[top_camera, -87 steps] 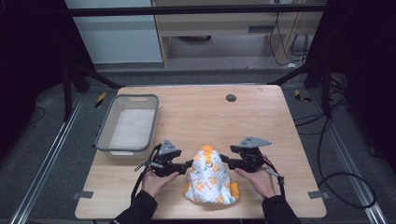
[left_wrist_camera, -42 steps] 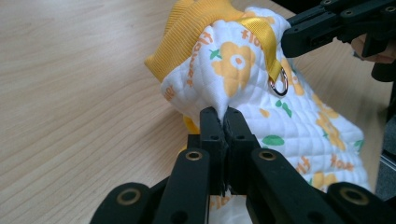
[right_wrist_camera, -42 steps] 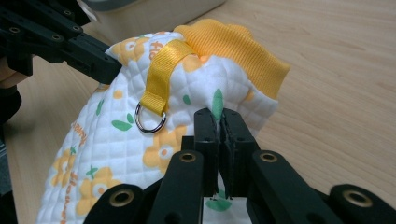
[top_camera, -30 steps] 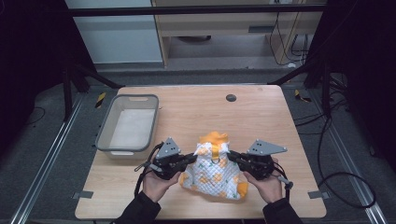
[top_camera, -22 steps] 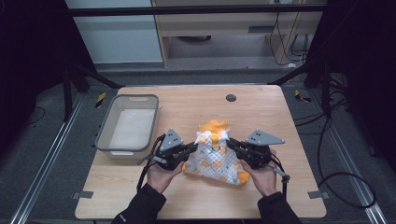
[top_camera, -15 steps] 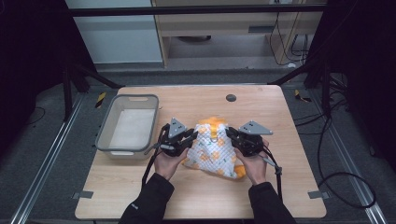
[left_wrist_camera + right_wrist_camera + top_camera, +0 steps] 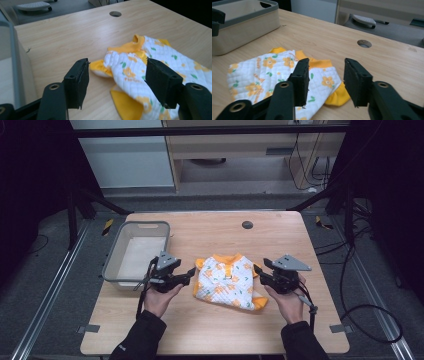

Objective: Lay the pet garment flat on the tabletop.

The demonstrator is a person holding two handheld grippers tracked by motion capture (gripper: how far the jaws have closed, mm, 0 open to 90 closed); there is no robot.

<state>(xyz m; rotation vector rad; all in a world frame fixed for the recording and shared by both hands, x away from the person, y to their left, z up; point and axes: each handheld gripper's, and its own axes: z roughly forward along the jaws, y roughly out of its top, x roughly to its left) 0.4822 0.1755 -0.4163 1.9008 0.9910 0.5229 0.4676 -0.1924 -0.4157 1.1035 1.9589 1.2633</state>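
A small quilted white garment (image 7: pixel 227 281) with orange flowers and orange trim lies folded on the wooden table (image 7: pixel 210 330). My left gripper (image 7: pixel 192 271) sits just to the left of it. Its jaws have just been opening and stand wide; in the left gripper view (image 7: pixel 117 67) the garment (image 7: pixel 127 62) lies ahead of them with an orange cuff nearest, and no pad presses on it. My right gripper (image 7: pixel 257 269) is at the garment's right edge. It too has just been opening, and in the right gripper view (image 7: pixel 326 62) the garment (image 7: pixel 262 70) lies below and beyond the jaws, untouched.
A grey basket (image 7: pixel 112 257) with a pale lining stands at the table's left, close to my left hand (image 7: pixel 15 62) (image 7: pixel 244 22). A round cable hole (image 7: pixel 247 224) is in the tabletop at the back. Bare wood surrounds the garment in front and to the right.
Both grippers carried the garment away from the person, toward the table's middle. They have let it go and drawn apart to its sides, jaws open, and it now rests on the table.
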